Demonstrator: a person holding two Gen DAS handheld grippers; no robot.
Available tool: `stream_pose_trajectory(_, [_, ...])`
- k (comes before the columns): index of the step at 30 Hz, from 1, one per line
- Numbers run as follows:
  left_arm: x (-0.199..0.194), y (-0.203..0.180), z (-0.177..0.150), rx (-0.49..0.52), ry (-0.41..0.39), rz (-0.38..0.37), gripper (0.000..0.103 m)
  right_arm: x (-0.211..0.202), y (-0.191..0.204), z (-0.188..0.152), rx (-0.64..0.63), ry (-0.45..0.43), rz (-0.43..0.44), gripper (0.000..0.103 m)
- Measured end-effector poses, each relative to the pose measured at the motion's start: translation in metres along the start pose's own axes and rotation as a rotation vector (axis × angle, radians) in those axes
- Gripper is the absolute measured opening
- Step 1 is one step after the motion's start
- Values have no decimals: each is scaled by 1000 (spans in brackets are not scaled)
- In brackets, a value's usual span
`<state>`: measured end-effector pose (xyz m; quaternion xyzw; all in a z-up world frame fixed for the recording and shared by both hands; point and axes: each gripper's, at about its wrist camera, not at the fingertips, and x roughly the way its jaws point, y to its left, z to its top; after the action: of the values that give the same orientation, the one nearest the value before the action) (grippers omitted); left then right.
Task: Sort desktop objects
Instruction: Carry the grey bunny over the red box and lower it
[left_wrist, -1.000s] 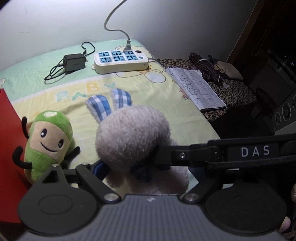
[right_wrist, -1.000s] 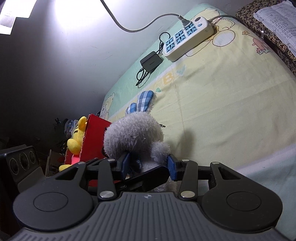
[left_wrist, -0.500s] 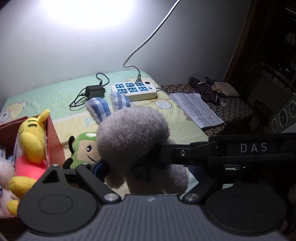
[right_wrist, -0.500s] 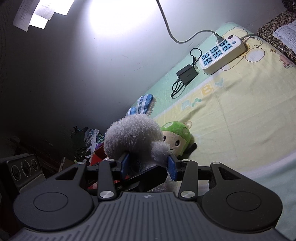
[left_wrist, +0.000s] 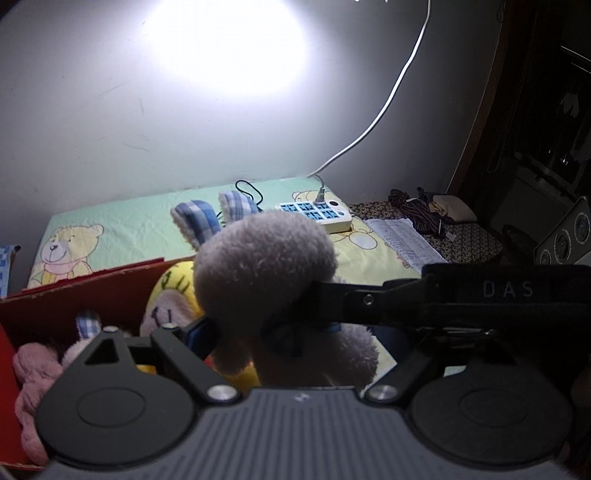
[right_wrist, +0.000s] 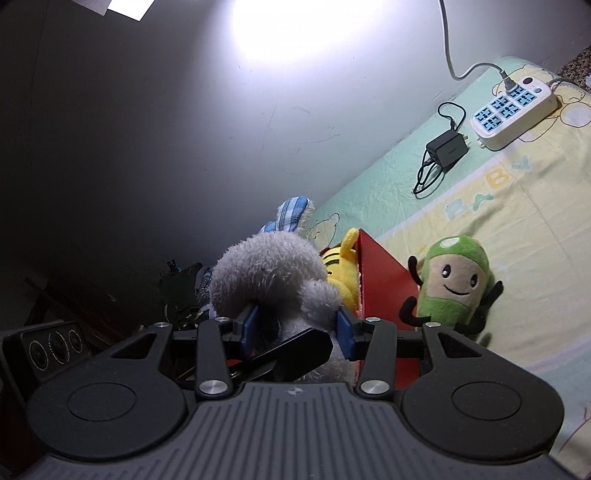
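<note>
- A second back, the grey plush rabbit (left_wrist: 264, 280) hung over the bare bed sheet (right_wrist: 517, 229) with only an edge of the red box (left_wrist: 92, 295) showing at nine o'clock of the left view; it is now carried over the box's open top, so the move to the drop spot looks nearly done.
- The yellow tiger plush (right_wrist: 341, 269) and a pink plush (left_wrist: 35, 373) lie inside the box, which suggests soft toys are being gathered there and the rabbit belongs with them.
- The green plush (right_wrist: 452, 288), earlier beside the rabbit, now stands on the sheet just outside the box wall, at three o'clock of the right view; it likely goes in afterwards.
- Both tools grip the same toy: the right tongs (right_wrist: 295, 326) are closed narrow on the rabbit's neck and body, blue pads pressed into the fur.
- The left tongs (left_wrist: 258, 332) are closed on it too, though their right-hand finger is hidden behind the other tool's black arm, so I judge that from the left pad sunk in the fur.
- Both tools point forward and slightly down, crossed near one another, the right one reaching in from three o'clock of the left view.
- The power strip (right_wrist: 515, 110) and charger (right_wrist: 445, 147) lie untouched well apart near the wall.
</note>
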<state>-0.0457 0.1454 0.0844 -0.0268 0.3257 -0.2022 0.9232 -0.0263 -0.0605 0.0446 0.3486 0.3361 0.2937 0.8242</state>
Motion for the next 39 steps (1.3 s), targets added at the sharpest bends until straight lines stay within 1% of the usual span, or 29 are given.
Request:
stream_pose_trajectory(5, [-12, 33, 3, 7, -11, -23, 88, 24, 26, -11, 24, -36, -17, 47])
stream_pose_trajectory(10, [-9, 64, 3, -7, 21, -66, 88, 44, 36, -18, 62, -62, -63, 46])
stream_pose_trajectory(14, [-1, 84, -2, -26, 39, -100, 88, 60, 41, -24, 57, -71, -109, 46])
stream_pose_trajectory(17, [11, 100, -7, -47, 61, -138, 88, 72, 42, -28, 38, -75, -151, 45])
stream_pose_trajectory(20, [23, 111, -12, -72, 81, -161, 88, 82, 39, -30, 28, -73, -192, 45])
stream_pose_trajectory(24, [32, 128, -14, -97, 98, -189, 89, 90, 38, -31, 31, -61, -212, 44])
stream_pose_trajectory(26, [35, 132, -16, -101, 103, -191, 93, 94, 39, -32, 23, -52, -220, 44])
stream_pose_trajectory(28, [39, 136, -19, -110, 114, -196, 94, 99, 40, -33, 9, -41, -234, 44])
stream_pose_trajectory(32, [42, 142, -25, -118, 133, -194, 93, 108, 40, -34, -3, -14, -251, 44])
stream_pose_trajectory(36, [35, 147, -31, -118, 135, -189, 92, 115, 43, -37, -33, 17, -257, 44])
stream_pose_trajectory(39, [29, 148, -33, -114, 128, -166, 92, 122, 49, -40, -63, 41, -268, 44])
